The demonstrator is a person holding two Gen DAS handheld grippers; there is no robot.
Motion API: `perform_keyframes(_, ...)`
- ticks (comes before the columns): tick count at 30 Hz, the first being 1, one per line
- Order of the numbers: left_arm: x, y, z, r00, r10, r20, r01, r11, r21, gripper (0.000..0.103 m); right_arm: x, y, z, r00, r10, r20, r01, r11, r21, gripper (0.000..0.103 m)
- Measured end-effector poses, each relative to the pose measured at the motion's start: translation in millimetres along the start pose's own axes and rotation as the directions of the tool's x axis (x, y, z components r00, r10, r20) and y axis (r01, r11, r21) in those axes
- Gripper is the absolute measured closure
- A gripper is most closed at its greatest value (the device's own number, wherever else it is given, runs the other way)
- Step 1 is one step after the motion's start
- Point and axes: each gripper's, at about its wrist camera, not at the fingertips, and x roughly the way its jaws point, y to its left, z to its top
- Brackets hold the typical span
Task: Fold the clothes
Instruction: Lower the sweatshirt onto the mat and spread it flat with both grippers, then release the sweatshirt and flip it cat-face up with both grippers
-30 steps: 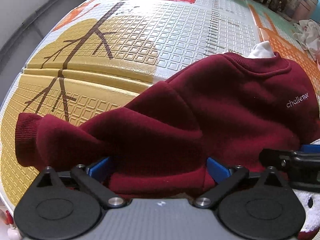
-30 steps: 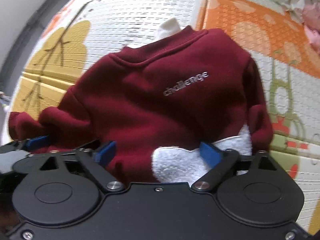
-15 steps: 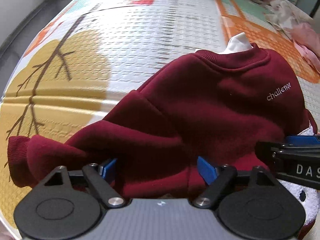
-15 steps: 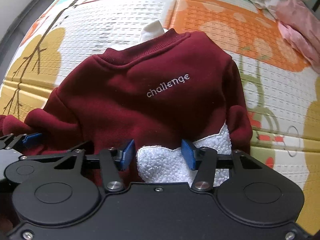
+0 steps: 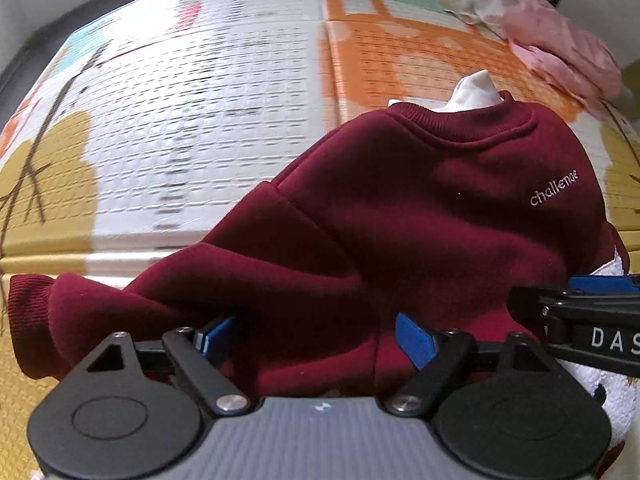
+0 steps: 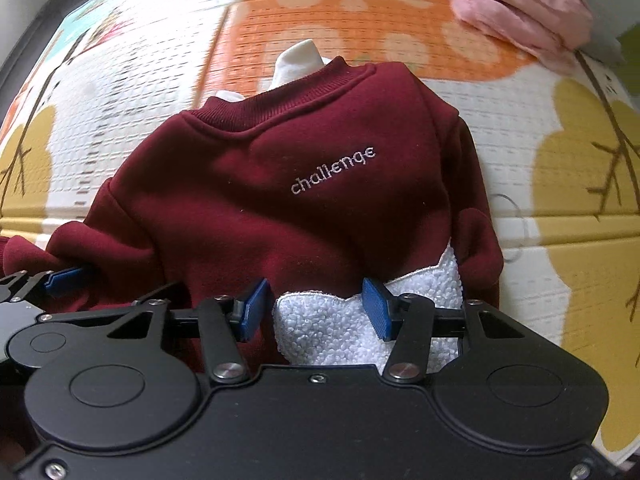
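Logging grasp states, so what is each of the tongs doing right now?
Left tongs: open, straddling the maroon sweatshirt hem.
Right tongs: open, around its white fleece patch.

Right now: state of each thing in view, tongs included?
Sweatshirt: front up, unfolded, hem bunched at the tongs.
Left sleeve cuff: trailing on the mat.
Left tongs: open, fabric between the pads.
Right tongs: open, astride the white patch.
Pink garment: crumpled, far corner.
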Motion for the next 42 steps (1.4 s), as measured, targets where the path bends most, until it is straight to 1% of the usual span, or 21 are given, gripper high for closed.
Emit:
perform_keyframes(7,5,-21,1,1.000,0.020,0.016,-0.020,0.999,0.038,0.007,-4,-26,-4,1.000,0.017,0.013,-0.018,0.999,0.045,0.054)
perform_keyframes(11,8,-22,-1,0.999,0.038,0.021,-0.038,0.999,0.024,0.000,-7,-31,-5,0.999,0.042,0.020,-0.043,0.998,0.042,0.053)
perform_keyframes(14,9,-22,-1,0.999,0.040,0.012,-0.040,0.999,0.015,0.000,-7,-31,-6,0.998,0.052,0.020,-0.053,0.998,0.034,0.052)
perform_keyframes(17,10,-21,1,0.999,0.036,0.007,-0.036,0.999,0.008,0.000,-6,-30,-6,0.998,0.060,0.018,-0.060,0.998,0.022,0.045)
perform_keyframes(20,10,-18,1,1.000,0.028,0.002,-0.028,1.000,-0.006,0.000,-5,-29,-6,0.998,0.060,0.022,-0.061,0.998,0.023,0.043)
perform_keyframes(24,10,-20,0,0.999,0.036,-0.001,-0.036,0.999,-0.012,0.000,-6,-30,-7,0.997,0.069,0.032,-0.070,0.997,0.028,0.042)
perform_keyframes(26,8,-20,1,0.999,0.040,-0.007,-0.041,0.999,-0.019,0.000,-9,-31,-8,0.996,0.082,0.039,-0.083,0.996,0.029,0.039)
perform_keyframes(28,4,-19,2,0.999,0.043,-0.012,-0.044,0.999,-0.032,0.000,-14,-32,-8,0.995,0.096,0.042,-0.097,0.995,0.023,0.039)
perform_keyframes(31,-7,-21,3,0.999,0.046,0.006,-0.046,0.998,-0.041,0.001,-31,-33,-6,0.992,0.094,0.081,-0.094,0.996,-0.006,0.039)
perform_keyframes(33,-18,-26,5,0.998,0.048,0.035,-0.047,0.998,-0.036,0.001,-48,-39,-5,0.987,0.078,0.137,-0.077,0.997,-0.009,0.039)
perform_keyframes(34,-24,-28,6,0.998,0.049,0.050,-0.047,0.998,-0.033,0.001,-57,-43,-5,0.984,0.070,0.166,-0.069,0.998,-0.009,0.037)
perform_keyframes(36,-36,-39,9,0.996,0.042,0.078,-0.042,0.999,-0.001,0.001,-73,-55,-4,0.974,0.063,0.217,-0.065,0.998,-0.001,0.028)
perform_keyframes(40,-56,-64,14,0.992,0.009,0.127,-0.019,0.997,0.076,0.001,-98,-93,-2,0.956,0.069,0.284,-0.084,0.996,0.039,0.028)
perform_keyframes(42,-62,-78,13,0.991,-0.017,0.129,0.002,0.993,0.116,0.001,-102,-114,-3,0.954,0.061,0.295,-0.087,0.993,0.075,0.028)
